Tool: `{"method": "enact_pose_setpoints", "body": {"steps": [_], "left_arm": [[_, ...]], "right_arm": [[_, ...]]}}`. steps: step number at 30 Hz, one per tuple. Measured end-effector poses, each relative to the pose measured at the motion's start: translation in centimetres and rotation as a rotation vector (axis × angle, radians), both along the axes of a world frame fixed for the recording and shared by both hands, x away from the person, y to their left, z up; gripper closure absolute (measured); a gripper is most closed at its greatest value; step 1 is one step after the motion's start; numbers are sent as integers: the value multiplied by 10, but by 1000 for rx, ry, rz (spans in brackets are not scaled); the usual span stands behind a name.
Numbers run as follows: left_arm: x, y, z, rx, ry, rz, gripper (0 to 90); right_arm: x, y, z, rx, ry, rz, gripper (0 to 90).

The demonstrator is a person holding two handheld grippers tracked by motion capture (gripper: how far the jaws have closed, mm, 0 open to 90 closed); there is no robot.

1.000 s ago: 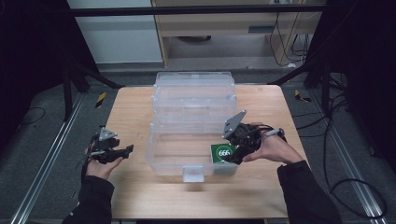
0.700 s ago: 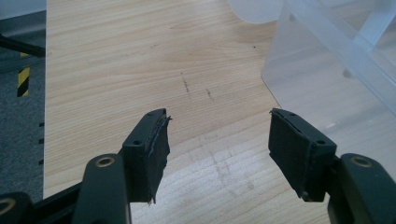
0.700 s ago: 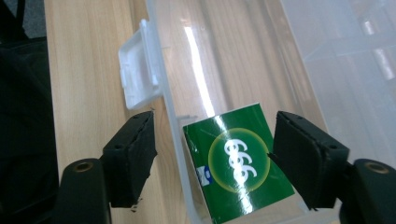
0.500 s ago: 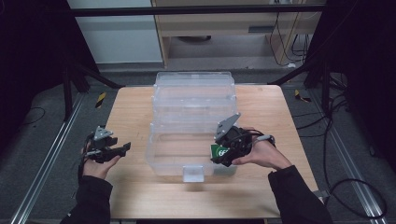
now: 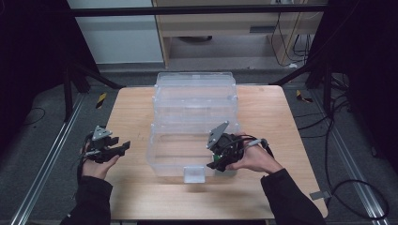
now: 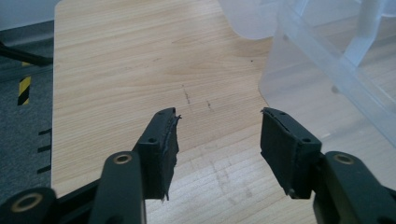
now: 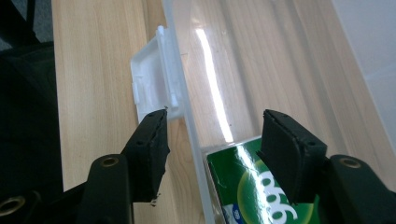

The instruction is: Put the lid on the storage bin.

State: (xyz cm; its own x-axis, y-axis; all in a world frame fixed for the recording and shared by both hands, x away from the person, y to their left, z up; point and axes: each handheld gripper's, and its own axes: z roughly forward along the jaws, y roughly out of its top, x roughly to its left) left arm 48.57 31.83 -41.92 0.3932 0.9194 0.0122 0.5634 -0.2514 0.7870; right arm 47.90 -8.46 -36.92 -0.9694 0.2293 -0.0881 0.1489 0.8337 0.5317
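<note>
A clear plastic bin (image 5: pixel 178 150) stands in the middle of the wooden table (image 5: pixel 131 108), its lid folded open behind it. A green box (image 7: pixel 238 186) lies inside the bin at its front right corner. My right gripper (image 5: pixel 215 162) is at that corner, and its jaws have just been closing. In the right gripper view my right gripper (image 7: pixel 212 116) straddles the bin's front wall (image 7: pixel 184 93), one jaw outside and one above the green box, neither pad pressing. My left gripper (image 5: pixel 123 147) hovers left of the bin. Its jaws (image 6: pixel 217 116) have also been closing, with nothing between them.
A white latch tab (image 5: pixel 194 174) juts from the bin's front wall, close to the right gripper's outer jaw (image 7: pixel 152 84). The bin's left wall (image 6: pixel 327 60) lies just right of the left gripper. Metal rails and cables run along the floor beside the table.
The right gripper has moved left and down onto the bin's front right corner, over the green box. Both grippers' jaws stand narrower than before. The left hand has stayed put.
</note>
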Motion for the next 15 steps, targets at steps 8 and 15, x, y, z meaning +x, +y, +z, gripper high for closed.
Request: {"method": "enact_pose_setpoints", "body": {"steps": [8,15], "left_arm": [[-2,1,2,-8,-6,-13,509],[-3,2,4,-8,-12,-15,509]], "right_arm": [[-2,17,-13,-48,44,33,501],[1,24,-20,-76,84,41,551]]}}
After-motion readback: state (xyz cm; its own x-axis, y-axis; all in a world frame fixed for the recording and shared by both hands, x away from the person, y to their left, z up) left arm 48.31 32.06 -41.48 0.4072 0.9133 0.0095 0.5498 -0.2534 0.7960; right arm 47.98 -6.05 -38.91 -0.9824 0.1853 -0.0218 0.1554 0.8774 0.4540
